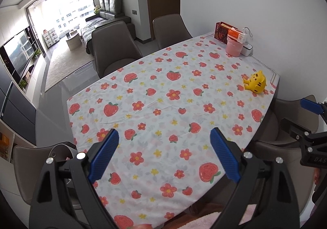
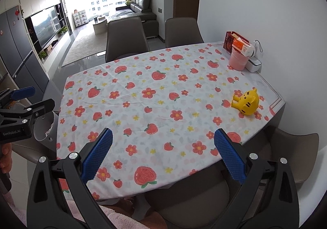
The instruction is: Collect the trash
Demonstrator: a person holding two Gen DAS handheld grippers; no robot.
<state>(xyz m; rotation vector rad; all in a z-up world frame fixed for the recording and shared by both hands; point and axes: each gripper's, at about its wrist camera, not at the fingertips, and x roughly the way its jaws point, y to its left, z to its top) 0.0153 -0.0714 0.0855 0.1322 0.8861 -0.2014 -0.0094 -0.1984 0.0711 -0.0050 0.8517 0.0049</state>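
1. Nearest, left wrist view: left gripper (image 1: 164, 133) held over the near edge of the desk (image 1: 163, 90), blue pads wide apart, nothing between them.
2. Nearest, right wrist view: right gripper (image 2: 163, 133) likewise spread and empty, above a grey-brown chair (image 2: 194, 204) tucked under the near edge.
3. Cross-views: right gripper (image 1: 296, 114) entering at the right margin of the left view; left gripper (image 2: 38, 98) entering at the left margin of the right view, fingers parted there too.
4. Trash bin (image 2: 45, 129): grey cylinder just beside the desk's near left corner, below the cloth edge, long axis roughly upright, mouth facing up. Upper part hidden behind the left gripper in the right view; pale contents too small to identify. In the left view, only the rim of the trash bin (image 1: 61, 151) showing behind the left finger.
5. Mid-desk: flower-and-strawberry cloth, lightly creased.
6. Right edge: yellow cat toy (image 2: 246, 104) lying on its side, legs toward the desk's middle, head toward the wall.
7. Far right corner, against the wall: pink cup (image 2: 238, 61) carrying an orange-and-white tissue pack (image 2: 242, 46), touching a white box (image 2: 253, 64); red carton (image 2: 229, 41) behind.
8. Far side: two more chairs (image 1: 114, 45); beyond them sofa (image 1: 110, 8) and bright window. Television (image 2: 45, 24) clearer in the right view.
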